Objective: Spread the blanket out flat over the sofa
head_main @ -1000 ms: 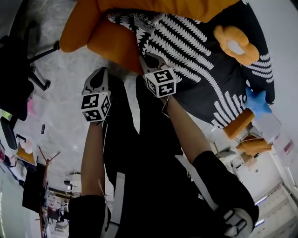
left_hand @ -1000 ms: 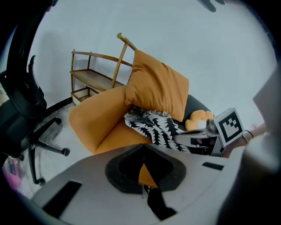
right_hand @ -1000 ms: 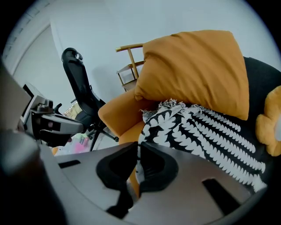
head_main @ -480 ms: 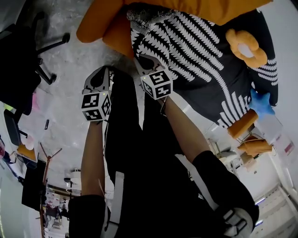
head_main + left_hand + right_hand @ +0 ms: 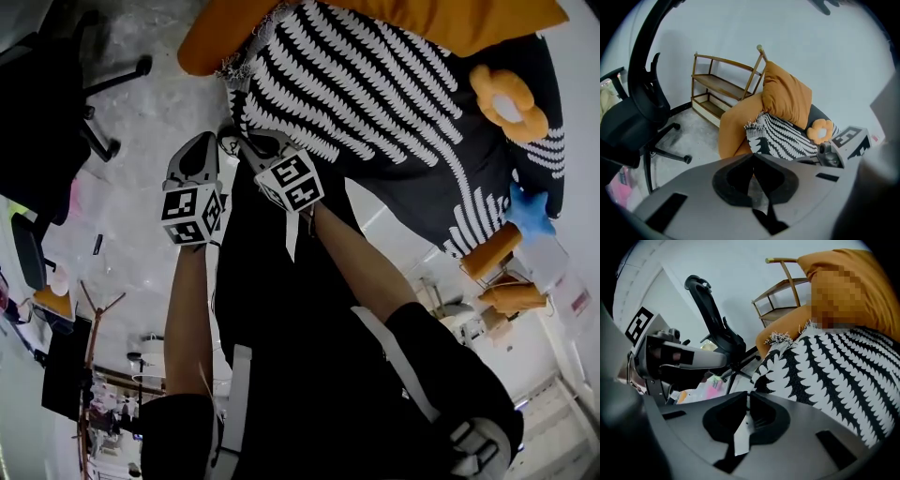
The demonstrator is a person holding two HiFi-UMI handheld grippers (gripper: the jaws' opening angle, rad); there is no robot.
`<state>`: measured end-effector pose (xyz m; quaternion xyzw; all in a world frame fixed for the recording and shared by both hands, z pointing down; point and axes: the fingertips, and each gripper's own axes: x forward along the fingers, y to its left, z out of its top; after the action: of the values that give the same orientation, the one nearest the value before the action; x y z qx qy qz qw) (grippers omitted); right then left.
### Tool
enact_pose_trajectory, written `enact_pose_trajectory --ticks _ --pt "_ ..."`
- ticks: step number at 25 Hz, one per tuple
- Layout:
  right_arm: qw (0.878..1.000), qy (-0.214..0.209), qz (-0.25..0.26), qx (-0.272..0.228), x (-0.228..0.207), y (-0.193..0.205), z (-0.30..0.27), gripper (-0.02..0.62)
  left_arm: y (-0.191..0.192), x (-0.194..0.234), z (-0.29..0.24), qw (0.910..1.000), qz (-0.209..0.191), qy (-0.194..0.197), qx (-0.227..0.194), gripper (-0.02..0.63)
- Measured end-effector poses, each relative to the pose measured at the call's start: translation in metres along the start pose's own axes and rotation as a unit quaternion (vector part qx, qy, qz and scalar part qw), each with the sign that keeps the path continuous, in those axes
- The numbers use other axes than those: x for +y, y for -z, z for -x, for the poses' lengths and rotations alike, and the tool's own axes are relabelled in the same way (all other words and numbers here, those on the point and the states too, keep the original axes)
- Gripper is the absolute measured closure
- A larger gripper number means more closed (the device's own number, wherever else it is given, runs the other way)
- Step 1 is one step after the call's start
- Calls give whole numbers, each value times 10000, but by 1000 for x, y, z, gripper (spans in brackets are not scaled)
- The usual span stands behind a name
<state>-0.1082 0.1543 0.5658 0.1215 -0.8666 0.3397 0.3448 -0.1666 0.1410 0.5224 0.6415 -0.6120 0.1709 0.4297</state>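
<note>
Both of the person's bare forearms reach up the middle of the head view, close beside each other, each gripper tipped downward toward the orange sofa (image 5: 211,37) in the upper part of the frame. The right gripper (image 5: 236,141) slants toward the upper left with its marker cube turned on a diagonal. Its tips meet the near edge of the blanket (image 5: 375,103), and the jaws are closed on that edge. The left gripper (image 5: 201,142) sits just left of it, pointing straight up the frame over bare floor (image 5: 159,103), with its jaws pressed together and nothing in them. The black blanket with white leaf stripes lies over the sofa seat, running from a fringed corner at upper centre out to the right. A flower-shaped cushion (image 5: 509,101) rests on it, and a blue star-shaped toy (image 5: 528,214) sits at its far right edge. An office chair (image 5: 47,103) stands at the upper left. The left gripper view gives what the head view lacks: a wooden shelf rack (image 5: 722,86) against the wall beside the sofa, and a big orange cushion (image 5: 787,96) propped upright above the blanket. Only the right gripper view shows a small white slip in the slot behind that gripper's closed tips, and I cannot tell whether it belongs to the blanket.
</note>
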Motion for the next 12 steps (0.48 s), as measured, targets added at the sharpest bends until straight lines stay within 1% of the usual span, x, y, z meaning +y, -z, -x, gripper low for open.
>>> enact_pose_trajectory --ticks 3,8,12 --pt "9999 40 -86 63 4 4 -9 577 1 13 6 10000 23 -28 8 584" --pt "9999 25 25 152 8 4 -24 577 1 28 11 9999 84 -73 6 584" --pt "9998 15 -34 194 10 8 -46 577 4 40 13 9999 117 -100 7 584"
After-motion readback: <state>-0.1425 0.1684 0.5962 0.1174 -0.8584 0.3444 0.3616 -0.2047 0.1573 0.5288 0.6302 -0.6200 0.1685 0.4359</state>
